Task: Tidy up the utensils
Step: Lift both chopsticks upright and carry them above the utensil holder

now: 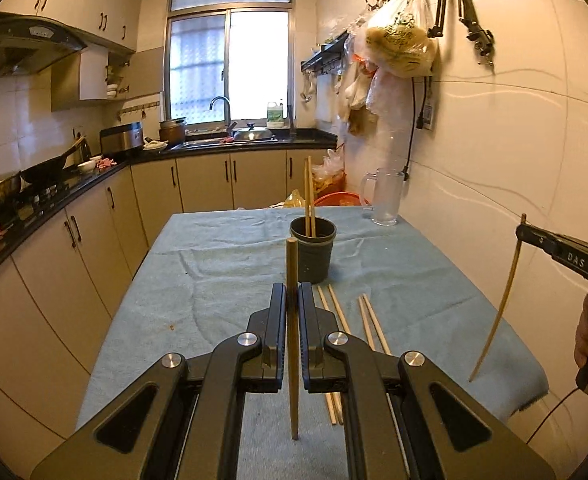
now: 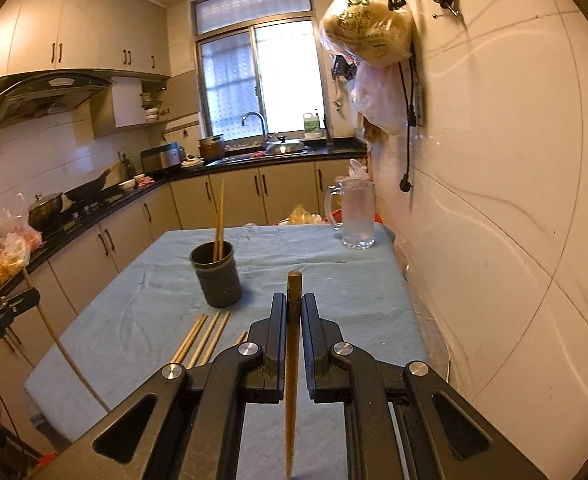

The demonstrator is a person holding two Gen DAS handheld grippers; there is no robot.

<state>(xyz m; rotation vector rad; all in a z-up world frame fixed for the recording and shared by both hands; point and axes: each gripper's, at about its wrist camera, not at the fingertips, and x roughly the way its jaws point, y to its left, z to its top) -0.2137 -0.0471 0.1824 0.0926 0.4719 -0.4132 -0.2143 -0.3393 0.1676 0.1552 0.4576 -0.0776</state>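
A dark grey cup (image 1: pixel 312 255) stands mid-table with two wooden chopsticks (image 1: pixel 309 196) upright in it; it also shows in the right wrist view (image 2: pixel 217 276). My left gripper (image 1: pixel 292 292) is shut on a single chopstick (image 1: pixel 292 320), held upright above the table just in front of the cup. My right gripper (image 2: pixel 294 304) is shut on another chopstick (image 2: pixel 293 360), held upright to the right of the cup. Several loose chopsticks (image 1: pixel 368 322) lie on the cloth near the cup, also seen in the right wrist view (image 2: pixel 204 338).
The table carries a light blue cloth (image 1: pixel 222 264). A glass mug (image 1: pixel 386 197) stands at the far right corner by the tiled wall. Kitchen counters and cabinets (image 1: pixel 94 216) run along the left. Bags (image 1: pixel 400 40) hang on the wall.
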